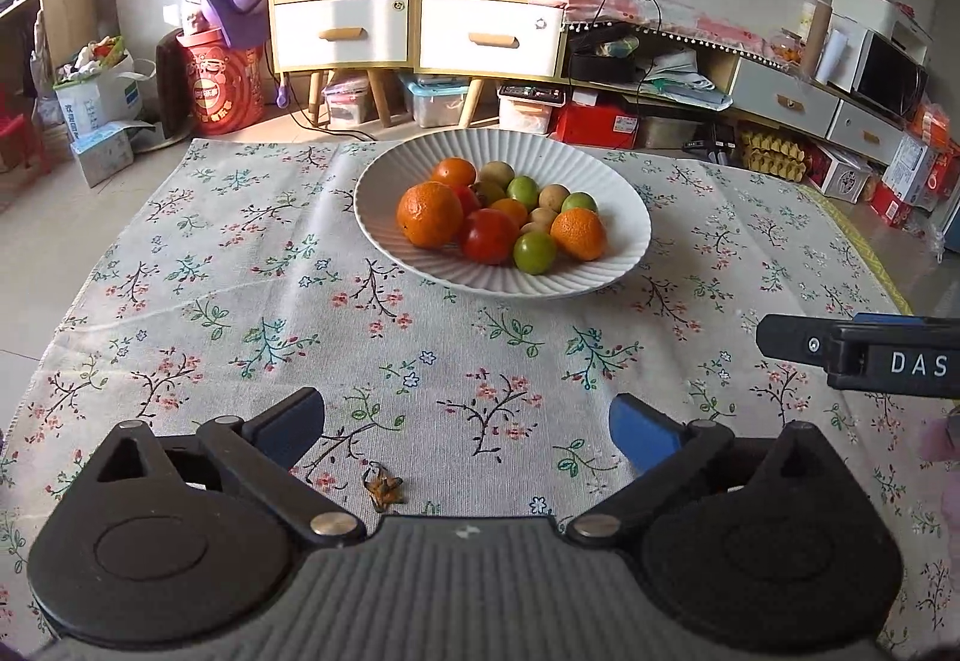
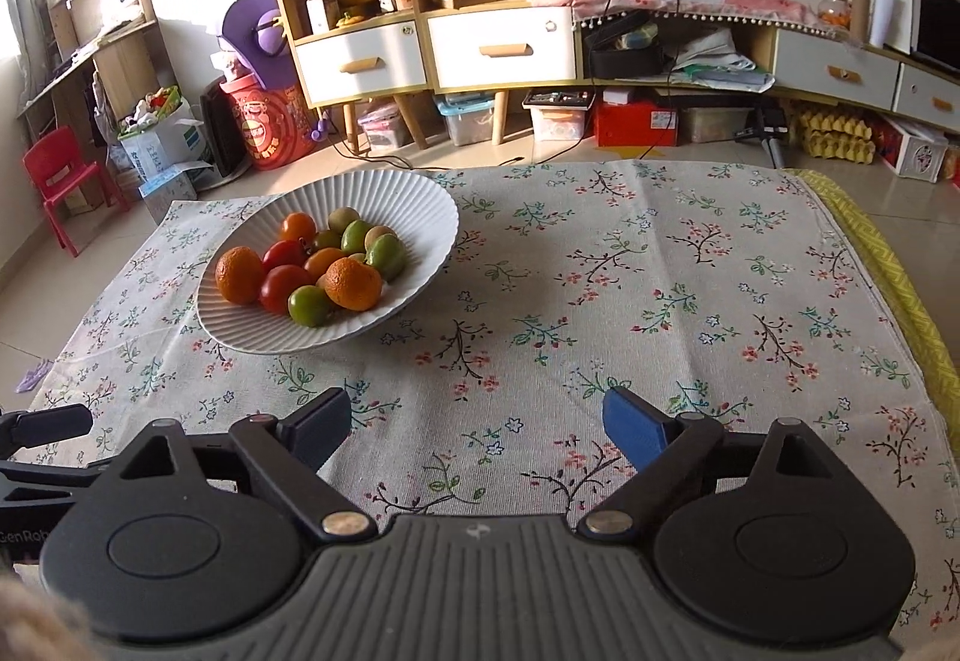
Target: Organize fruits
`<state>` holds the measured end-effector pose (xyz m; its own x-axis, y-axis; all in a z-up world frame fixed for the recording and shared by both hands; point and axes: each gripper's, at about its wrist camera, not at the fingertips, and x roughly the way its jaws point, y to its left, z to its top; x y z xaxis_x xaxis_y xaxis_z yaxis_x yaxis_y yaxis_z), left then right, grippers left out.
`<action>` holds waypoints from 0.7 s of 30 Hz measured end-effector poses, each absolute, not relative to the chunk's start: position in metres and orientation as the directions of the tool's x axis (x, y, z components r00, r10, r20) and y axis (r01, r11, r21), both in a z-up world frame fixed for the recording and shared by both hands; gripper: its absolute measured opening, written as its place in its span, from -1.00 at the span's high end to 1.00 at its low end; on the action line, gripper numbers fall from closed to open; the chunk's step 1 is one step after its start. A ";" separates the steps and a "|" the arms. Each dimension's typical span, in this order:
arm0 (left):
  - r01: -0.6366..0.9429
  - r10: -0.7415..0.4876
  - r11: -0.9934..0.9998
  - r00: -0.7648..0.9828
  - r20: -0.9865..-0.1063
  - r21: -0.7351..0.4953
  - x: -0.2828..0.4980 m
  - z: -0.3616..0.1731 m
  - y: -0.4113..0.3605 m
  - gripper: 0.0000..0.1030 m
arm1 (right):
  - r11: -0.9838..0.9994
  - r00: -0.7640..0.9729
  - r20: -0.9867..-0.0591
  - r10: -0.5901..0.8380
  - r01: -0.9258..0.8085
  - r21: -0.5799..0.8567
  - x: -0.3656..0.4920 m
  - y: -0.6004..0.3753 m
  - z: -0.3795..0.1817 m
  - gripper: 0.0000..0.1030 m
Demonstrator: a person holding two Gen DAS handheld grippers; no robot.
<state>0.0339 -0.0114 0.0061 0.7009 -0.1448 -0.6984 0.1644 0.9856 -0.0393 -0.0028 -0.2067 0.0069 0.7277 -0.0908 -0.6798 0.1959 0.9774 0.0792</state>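
Jaws spread wide and empty on both the left gripper [image 1: 467, 430] and right gripper [image 2: 477, 424], low over the cloth [image 2: 660, 271]. Fruits [image 1: 498, 223] heaped in the bowl [image 1: 624, 241], ahead of both. Probably light, round, smooth, apt to roll; tomatoes soft, so best pinched gently across the widest part.

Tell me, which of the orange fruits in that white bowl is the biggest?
The large orange at the bowl's left edge, seen from the left tool's camera. It bulks larger than the other oranges and sits beside a red fruit.
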 end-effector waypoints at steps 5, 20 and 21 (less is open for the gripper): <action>0.157 -0.105 0.988 0.674 -0.731 0.003 0.029 0.003 -0.014 -0.96 | 0.979 0.704 -0.702 -0.106 0.198 0.051 -0.012 -0.202 -0.001 -0.89; 0.106 -0.043 0.994 0.652 -0.757 0.035 0.031 0.000 -0.012 -0.96 | 0.986 0.680 -0.720 -0.142 0.162 -0.042 -0.011 -0.183 -0.008 -0.99; 0.106 -0.040 0.994 0.651 -0.758 0.038 0.031 -0.001 -0.011 -0.96 | 0.986 0.676 -0.723 -0.143 0.160 -0.045 -0.010 -0.182 -0.009 -0.99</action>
